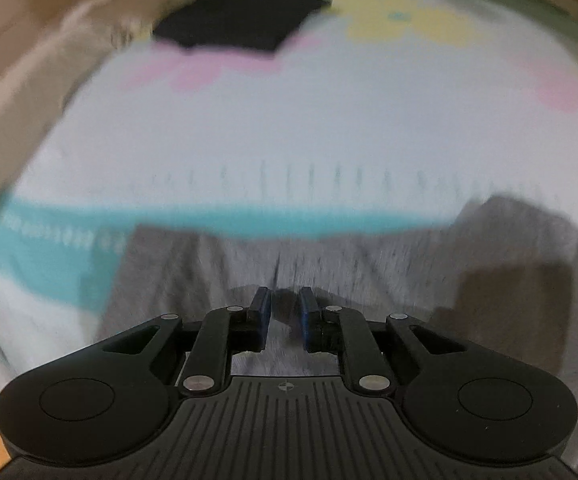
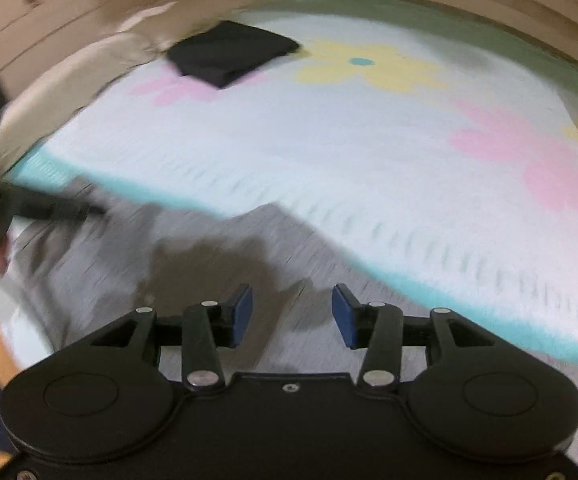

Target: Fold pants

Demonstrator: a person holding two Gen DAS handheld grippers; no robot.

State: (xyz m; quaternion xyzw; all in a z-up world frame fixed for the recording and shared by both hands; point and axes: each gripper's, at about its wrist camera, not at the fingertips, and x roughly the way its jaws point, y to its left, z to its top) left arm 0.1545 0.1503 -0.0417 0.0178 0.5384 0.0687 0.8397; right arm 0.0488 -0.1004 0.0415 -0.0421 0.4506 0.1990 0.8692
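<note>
Two grippers: left gripper pinches soft grey fabric pants to anchor the fold, right gripper hangs released above.

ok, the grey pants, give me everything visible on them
The grey pants look like soft heathered knit, lying mostly flat and creased on the flowered blanket, over its teal border at the near edge. A fold of the fabric sits pinched between the fingers of the left gripper. The right gripper hangs above them with its fingers apart and nothing between, casting a dark shadow on the cloth. Waistband and leg ends are too blurred to tell.
</note>
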